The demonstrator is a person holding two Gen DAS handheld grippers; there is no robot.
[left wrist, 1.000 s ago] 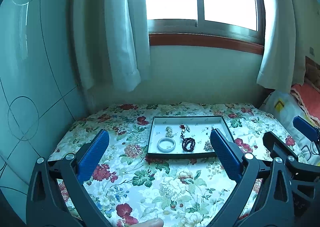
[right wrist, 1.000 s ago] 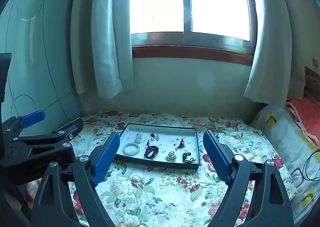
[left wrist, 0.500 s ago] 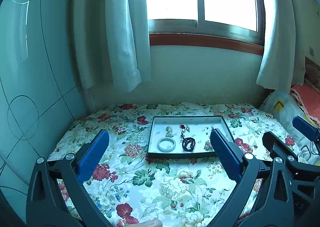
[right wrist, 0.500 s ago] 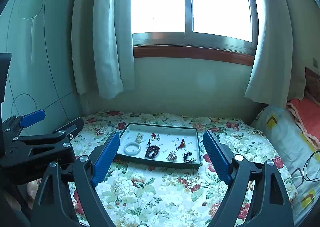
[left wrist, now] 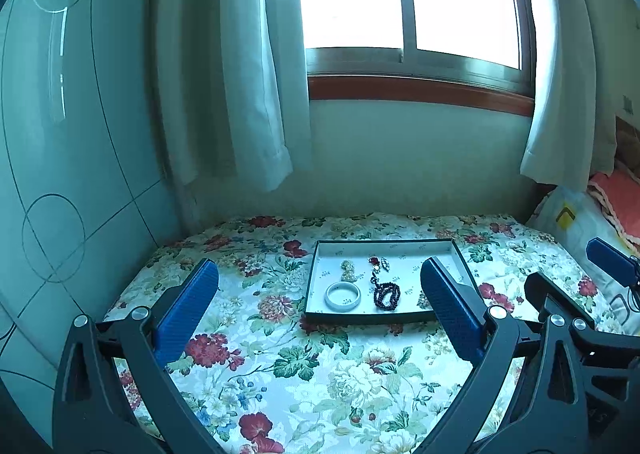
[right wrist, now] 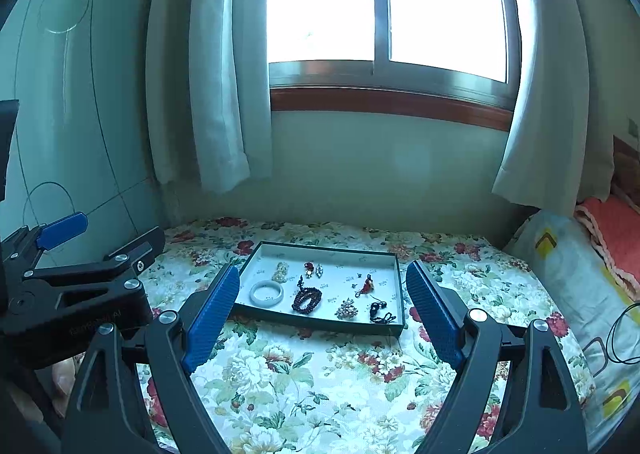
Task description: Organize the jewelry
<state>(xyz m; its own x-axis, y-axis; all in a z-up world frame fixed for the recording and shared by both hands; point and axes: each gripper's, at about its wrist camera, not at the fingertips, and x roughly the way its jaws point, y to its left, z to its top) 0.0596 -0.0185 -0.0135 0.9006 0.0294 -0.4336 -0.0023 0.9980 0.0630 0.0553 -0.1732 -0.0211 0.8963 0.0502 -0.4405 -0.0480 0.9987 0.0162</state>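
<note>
A shallow dark-rimmed tray point(right wrist: 394, 328) with a white floor lies on the floral bedspread point(right wrist: 320, 374). In it are a white bangle point(right wrist: 266, 292), a dark bead bracelet point(right wrist: 306, 300), a pale pearl cluster point(right wrist: 280, 272), a small red piece point(right wrist: 309, 266), a red tassel charm point(right wrist: 366, 286), a gold brooch point(right wrist: 347, 310) and a black cord piece point(right wrist: 378, 312). My right gripper point(right wrist: 323, 314) hovers before the tray, open and empty. My left gripper point(left wrist: 318, 306) is also open and empty, left of the tray point(left wrist: 320, 254). The bangle point(left wrist: 343, 296) and beads point(left wrist: 386, 294) show there too.
A wall with a window point(right wrist: 384, 13) and curtains point(right wrist: 224, 93) rises behind the bed. Pillows point(right wrist: 580, 274) and a black cable point(right wrist: 624, 334) lie on the right. A pale cabinet wall point(left wrist: 60, 173) stands on the left. A hand point(right wrist: 60, 378) shows under the left gripper.
</note>
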